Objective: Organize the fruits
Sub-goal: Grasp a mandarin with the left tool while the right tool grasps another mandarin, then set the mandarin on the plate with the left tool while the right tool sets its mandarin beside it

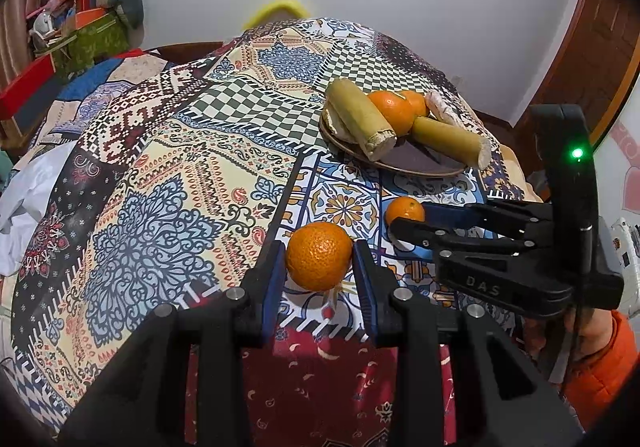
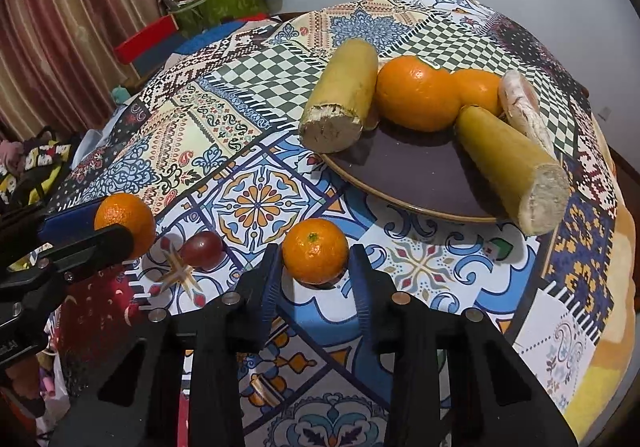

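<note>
- Left wrist view: the left gripper [image 1: 319,261] clamped a mandarin [image 1: 319,256] between its blue pads, near the table's front edge; the right gripper [image 1: 404,221] closed around a smaller mandarin [image 1: 405,210].
- Right wrist view: the right gripper [image 2: 316,261] pinched its mandarin [image 2: 315,250] just before the plate [image 2: 416,183] of oranges [image 2: 416,93] and sugarcane pieces [image 2: 340,95]; a grape [image 2: 202,247] lay on the tablecloth [image 2: 256,203].

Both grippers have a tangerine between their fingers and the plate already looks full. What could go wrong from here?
1. The plate is crowded with two sugarcane pieces and oranges, so an added tangerine may roll off.
2. The left gripper and right gripper work close together and could collide.
3. The grape could get knocked.
</note>
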